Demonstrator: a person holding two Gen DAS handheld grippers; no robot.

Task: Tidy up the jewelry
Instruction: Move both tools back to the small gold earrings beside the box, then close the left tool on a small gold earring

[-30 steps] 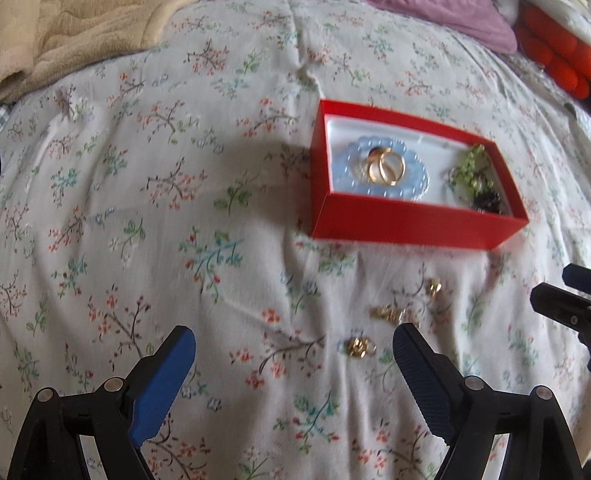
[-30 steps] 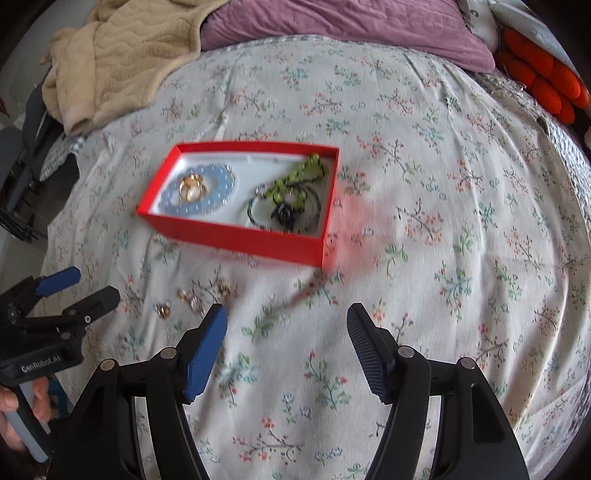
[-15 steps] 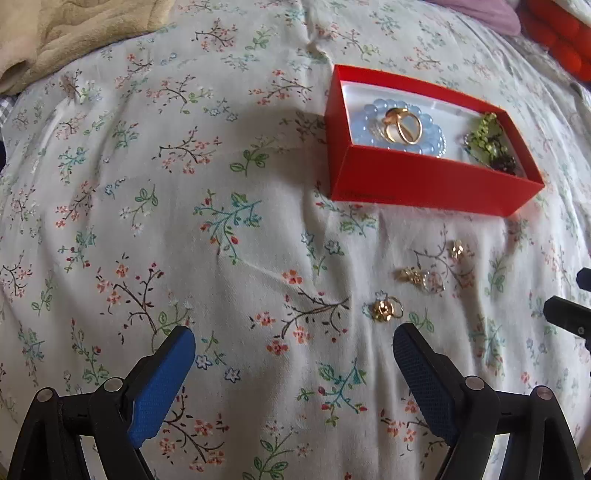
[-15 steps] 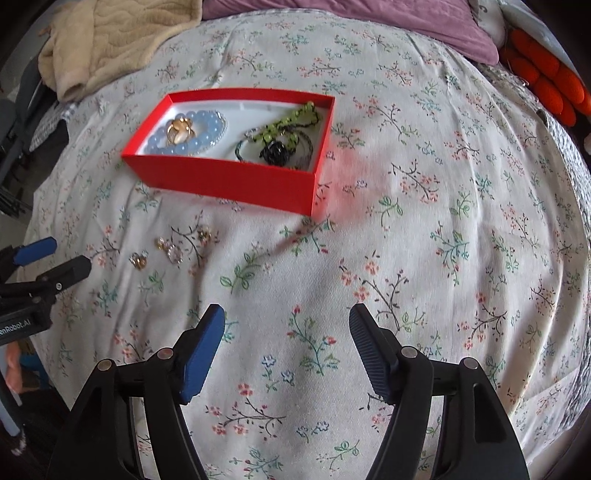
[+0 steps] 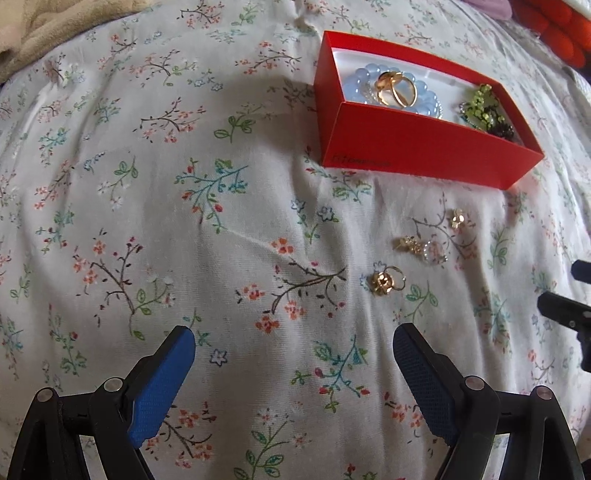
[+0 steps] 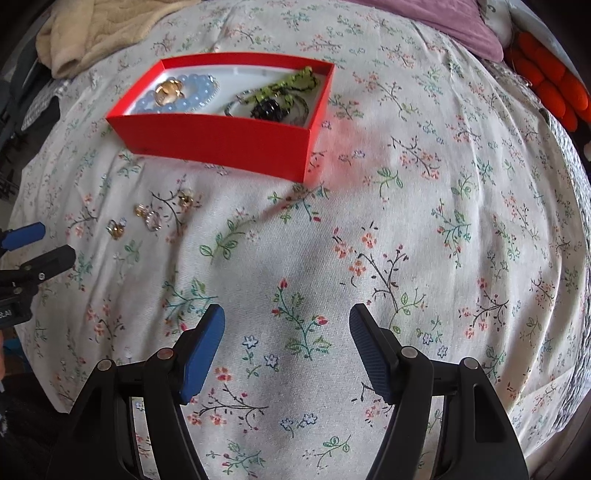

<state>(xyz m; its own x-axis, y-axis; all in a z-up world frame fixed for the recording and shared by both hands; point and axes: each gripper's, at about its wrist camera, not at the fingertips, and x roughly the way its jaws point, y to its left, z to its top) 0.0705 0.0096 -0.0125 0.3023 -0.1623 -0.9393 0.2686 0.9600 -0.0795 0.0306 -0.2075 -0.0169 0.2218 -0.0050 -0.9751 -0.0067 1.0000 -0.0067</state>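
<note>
A red box (image 5: 417, 149) (image 6: 221, 138) lies on the floral bedsheet. It holds a pale blue bead bracelet (image 5: 424, 103) (image 6: 195, 92), gold rings (image 5: 397, 88) (image 6: 168, 92) and a green and black beaded piece (image 5: 484, 110) (image 6: 277, 96). Loose gold earrings lie on the sheet in front of the box: one nearest (image 5: 384, 282) (image 6: 116, 227), a pair with a clear ring (image 5: 421, 249) (image 6: 147, 216), one farther (image 5: 458, 218) (image 6: 184, 199). My left gripper (image 5: 293, 354) is open and empty, short of the earrings. My right gripper (image 6: 286, 332) is open and empty over bare sheet.
A beige blanket (image 6: 92, 29) lies at the back left, a purple pillow (image 6: 461, 29) and an orange cushion (image 6: 546, 77) at the back right. The right gripper's tip (image 5: 569, 310) shows at the left view's right edge; the left gripper (image 6: 33, 254) at the right view's left edge.
Both grippers have moved down and forward toward the sheet, so the box and earrings look larger and nearer. Both stay open. Nothing on the bed has moved.
</note>
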